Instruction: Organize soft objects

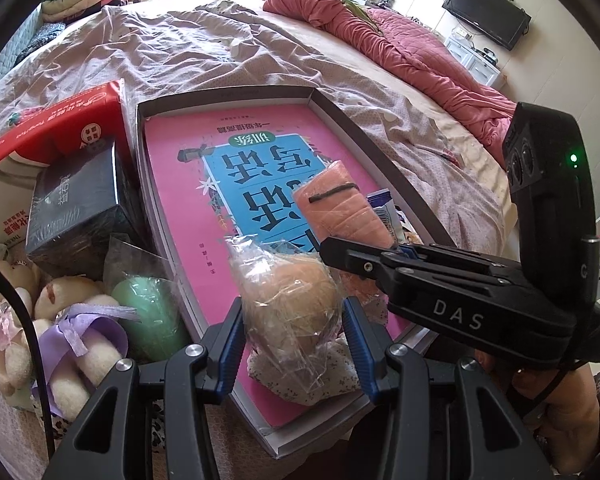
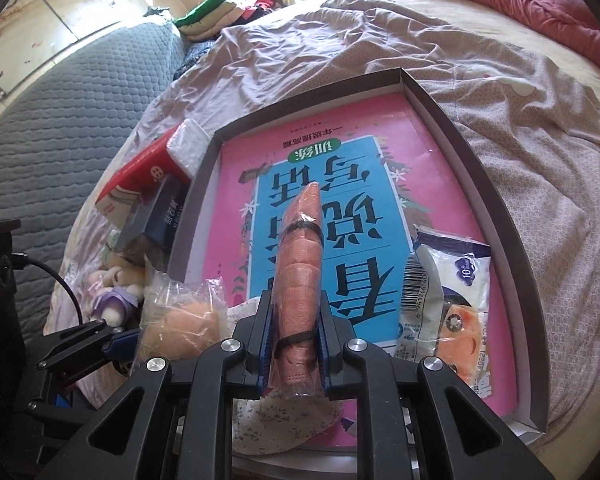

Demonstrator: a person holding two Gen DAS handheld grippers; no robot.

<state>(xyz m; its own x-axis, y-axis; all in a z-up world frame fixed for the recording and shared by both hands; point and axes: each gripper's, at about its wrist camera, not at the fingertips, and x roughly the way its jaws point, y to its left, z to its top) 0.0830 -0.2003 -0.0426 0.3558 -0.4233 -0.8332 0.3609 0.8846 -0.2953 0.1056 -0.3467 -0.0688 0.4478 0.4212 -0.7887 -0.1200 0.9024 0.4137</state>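
Observation:
A shallow grey box lid (image 1: pixel 384 152) (image 2: pixel 496 184) with a pink and blue book in it lies on the bed. My left gripper (image 1: pixel 294 320) is shut on a beige soft ball in a clear plastic bag (image 1: pixel 290 300), above the box's near end; the ball also shows in the right wrist view (image 2: pixel 180 328). My right gripper (image 2: pixel 294 344) is shut on a stack of pink face masks in plastic (image 2: pixel 300 264), bound with black bands, held over the book; the stack also shows in the left wrist view (image 1: pixel 340 208). A floral cloth (image 1: pixel 332 372) lies under the ball.
A white and blue packet (image 2: pixel 448 296) lies in the box's right side. Left of the box are a red carton (image 1: pixel 60 120), a dark box (image 1: pixel 76 208), a green soft ball in plastic (image 1: pixel 148 312) and plush toys (image 1: pixel 64 328). A pink quilt (image 1: pixel 380 40) lies at the far right.

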